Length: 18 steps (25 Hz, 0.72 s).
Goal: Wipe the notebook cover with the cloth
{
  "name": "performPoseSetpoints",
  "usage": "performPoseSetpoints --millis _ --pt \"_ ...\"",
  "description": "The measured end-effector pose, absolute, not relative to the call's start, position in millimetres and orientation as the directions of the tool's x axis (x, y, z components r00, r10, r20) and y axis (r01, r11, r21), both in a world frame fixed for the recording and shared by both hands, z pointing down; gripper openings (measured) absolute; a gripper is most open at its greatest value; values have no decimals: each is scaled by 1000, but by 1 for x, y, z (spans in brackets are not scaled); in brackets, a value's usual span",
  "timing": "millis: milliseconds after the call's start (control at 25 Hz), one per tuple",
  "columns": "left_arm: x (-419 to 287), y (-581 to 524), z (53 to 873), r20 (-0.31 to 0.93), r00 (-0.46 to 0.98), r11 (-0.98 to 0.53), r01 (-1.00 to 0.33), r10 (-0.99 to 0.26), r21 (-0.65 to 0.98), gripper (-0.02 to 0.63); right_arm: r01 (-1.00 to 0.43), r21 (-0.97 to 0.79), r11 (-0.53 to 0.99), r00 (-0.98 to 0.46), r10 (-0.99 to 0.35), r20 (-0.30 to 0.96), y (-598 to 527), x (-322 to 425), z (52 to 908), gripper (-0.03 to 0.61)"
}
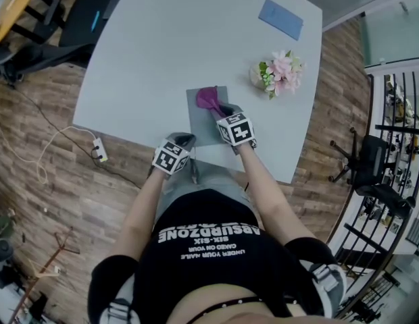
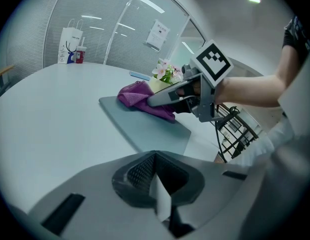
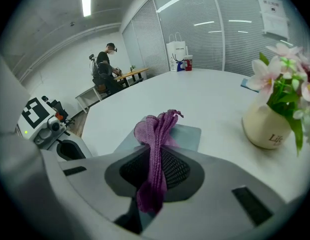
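In the head view the flat grey rectangular notebook [image 1: 199, 121] lies cover up on the pale grey table [image 1: 162, 46], left of the cream vase of pink flowers [image 1: 277, 71] and closer to the person. Its long axis runs away from the person, one short edge close to the table's near edge. A crumpled purple cloth [image 1: 209, 98] sits on the notebook's far half, on the side toward the vase. The right gripper [image 1: 222, 111] reaches forward over the notebook's vase-side edge on an almost straight forearm, tips on the cloth. The left gripper [image 1: 184, 140] is held lower and farther from the vase, near the notebook's near corner. In the left gripper view its jaws [image 2: 157, 184] are pressed together with nothing caught in them, pointing across the table toward the vase. The notebook [image 2: 145, 126] lies flat ahead of them, with the cloth [image 2: 137, 96] bunched under the right gripper's tips. In the right gripper view the jaws [image 3: 152, 184] are clamped on the cloth [image 3: 155, 134], which rises in a ribbed, twisted fold ahead of them. The notebook's plain grey cover [image 3: 187, 136] shows beneath it, with the vase [image 3: 265, 126] to its right.
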<state>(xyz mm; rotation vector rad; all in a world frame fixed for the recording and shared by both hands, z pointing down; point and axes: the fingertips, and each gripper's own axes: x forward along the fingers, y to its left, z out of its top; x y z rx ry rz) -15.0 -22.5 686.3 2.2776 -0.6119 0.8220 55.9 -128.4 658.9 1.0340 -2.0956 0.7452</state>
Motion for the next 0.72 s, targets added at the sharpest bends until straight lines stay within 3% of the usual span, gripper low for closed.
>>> performPoseSetpoints --millis 320,720 --pt "-15 -23 688 690 694 -693 -600 -203 400 14 -884 -185 428 -399 -490 775 -135 102 659 71" --pt "-14 -23 689 690 695 -692 -599 -200 403 14 -894 -208 397 -402 -505 764 -113 104 660 71"
